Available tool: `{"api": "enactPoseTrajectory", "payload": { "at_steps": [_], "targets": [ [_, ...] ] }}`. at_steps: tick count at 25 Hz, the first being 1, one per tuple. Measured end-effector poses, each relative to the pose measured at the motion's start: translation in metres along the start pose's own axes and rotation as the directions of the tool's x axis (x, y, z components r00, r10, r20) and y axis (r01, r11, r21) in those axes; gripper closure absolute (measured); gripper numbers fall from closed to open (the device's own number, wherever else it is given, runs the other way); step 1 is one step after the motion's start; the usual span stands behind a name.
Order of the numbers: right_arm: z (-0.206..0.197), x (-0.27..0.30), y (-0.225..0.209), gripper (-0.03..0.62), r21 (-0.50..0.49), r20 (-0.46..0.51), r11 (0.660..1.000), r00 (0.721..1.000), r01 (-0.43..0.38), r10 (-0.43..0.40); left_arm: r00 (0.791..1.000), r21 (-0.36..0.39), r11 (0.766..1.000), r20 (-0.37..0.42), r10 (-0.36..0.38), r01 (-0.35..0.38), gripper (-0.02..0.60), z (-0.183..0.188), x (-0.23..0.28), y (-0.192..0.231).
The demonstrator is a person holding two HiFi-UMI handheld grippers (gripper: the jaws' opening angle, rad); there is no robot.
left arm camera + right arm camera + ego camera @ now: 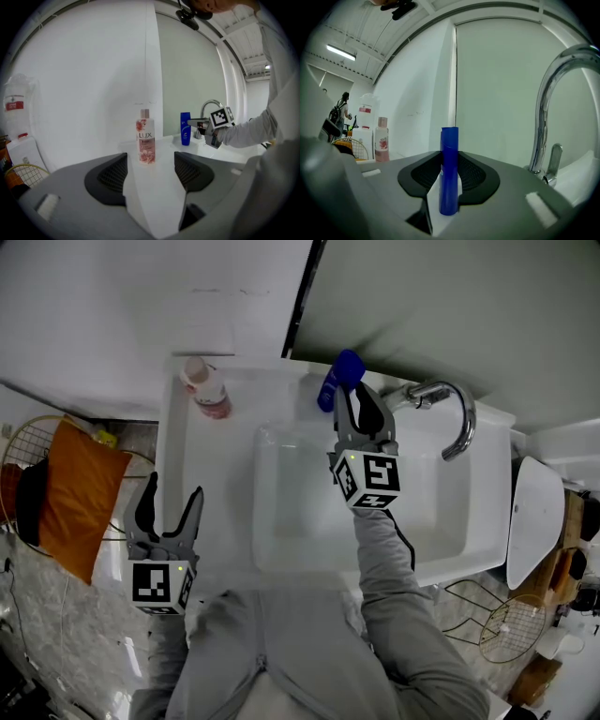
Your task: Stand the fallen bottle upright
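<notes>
A blue bottle [449, 171] stands upright between the jaws of my right gripper [449, 176], which is shut on it. From the head view the blue bottle [338, 379] is at the back rim of the white sink [441, 512], left of the tap, with the right gripper [361, 413] reaching over the basin to it. In the left gripper view the same blue bottle [185, 128] stands upright far off. My left gripper [169, 512] is open and holds nothing, near the sink's left front. A pink-labelled bottle [145, 137] stands upright ahead of it.
A chrome tap [448, 409] curves over the basin right of the blue bottle. The pink-labelled bottle [207, 388] stands on the sink's back left corner. An orange cloth [82, 498] lies in a wire basket on the floor at left. Another wire basket [506, 624] is at right.
</notes>
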State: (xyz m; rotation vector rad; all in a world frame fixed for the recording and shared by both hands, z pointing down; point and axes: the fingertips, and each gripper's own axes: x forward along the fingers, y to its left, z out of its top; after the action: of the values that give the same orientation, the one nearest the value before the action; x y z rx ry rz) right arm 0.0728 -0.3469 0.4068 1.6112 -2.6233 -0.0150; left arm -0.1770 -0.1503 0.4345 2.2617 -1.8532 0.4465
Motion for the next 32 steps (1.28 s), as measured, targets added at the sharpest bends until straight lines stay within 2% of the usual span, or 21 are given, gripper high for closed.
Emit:
{"api": "enactPoseTrajectory", "payload": {
  "at_steps": [10,17,26,32],
  "targets": [
    [-0.001,-0.006,0.006,0.479,-0.052,0.019,0.998,1.000,-0.019,0.020,1.000,0.004,1.000,0.010,-0.007,0.007,0.242,0.003,0.000,-0.002],
    [-0.002,-0.008,0.008,0.477,-0.043,0.014,0.998,0.999,-0.044,0.045,1.000,0.006,1.000,0.022,-0.005,0.005,0.242,0.005,-0.004,-0.002],
    [0.016,-0.022,0.000,0.464,-0.042,0.042,0.999,0.999,0.006,-0.004,0.997,0.001,1.000,0.083,0.006,-0.007,0.242,0.017,-0.013,-0.001],
    [0.043,-0.064,0.005,0.464,-0.006,0.096,1.000,0.995,0.029,-0.028,0.993,-0.020,1.000,0.120,0.007,-0.004,0.242,0.017,-0.029,-0.002]
  ]
}}
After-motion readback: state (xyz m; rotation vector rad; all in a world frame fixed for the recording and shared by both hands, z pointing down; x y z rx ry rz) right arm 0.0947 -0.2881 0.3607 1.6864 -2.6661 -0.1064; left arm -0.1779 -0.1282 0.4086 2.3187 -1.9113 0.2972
